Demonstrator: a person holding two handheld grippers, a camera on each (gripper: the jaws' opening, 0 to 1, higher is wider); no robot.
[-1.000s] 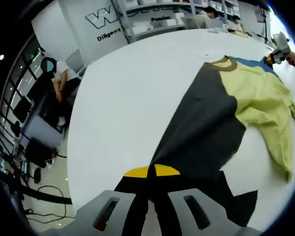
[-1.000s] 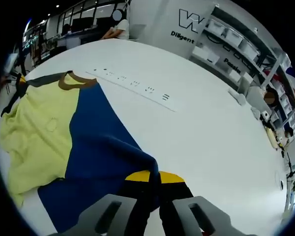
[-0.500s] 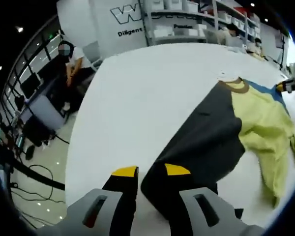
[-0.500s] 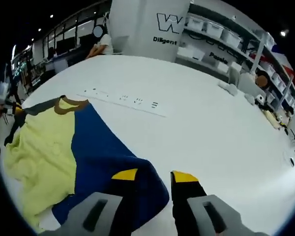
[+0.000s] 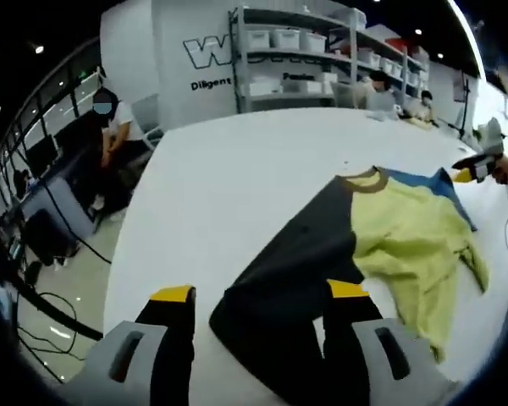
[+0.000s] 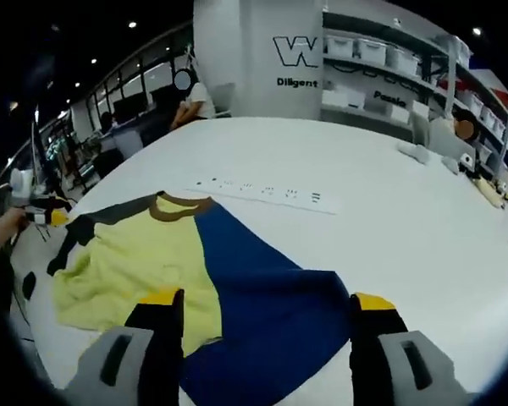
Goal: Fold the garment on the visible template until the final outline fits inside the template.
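Evidently limp, light knit cloth, the garment lies rumpled on the smooth white table: yellow body, brown collar, charcoal sleeve, blue sleeve. Left gripper and right gripper stand wide open, empty, each straddling a sleeve end. Likely best pinched at hems or sleeve edges, since it sags and creases.

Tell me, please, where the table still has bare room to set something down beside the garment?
The white table is bare beyond the garment's blue sleeve, up to the printed strip. In the left gripper view, it is bare beside the dark grey sleeve, toward the shelves. It is crowded at the yellow body.
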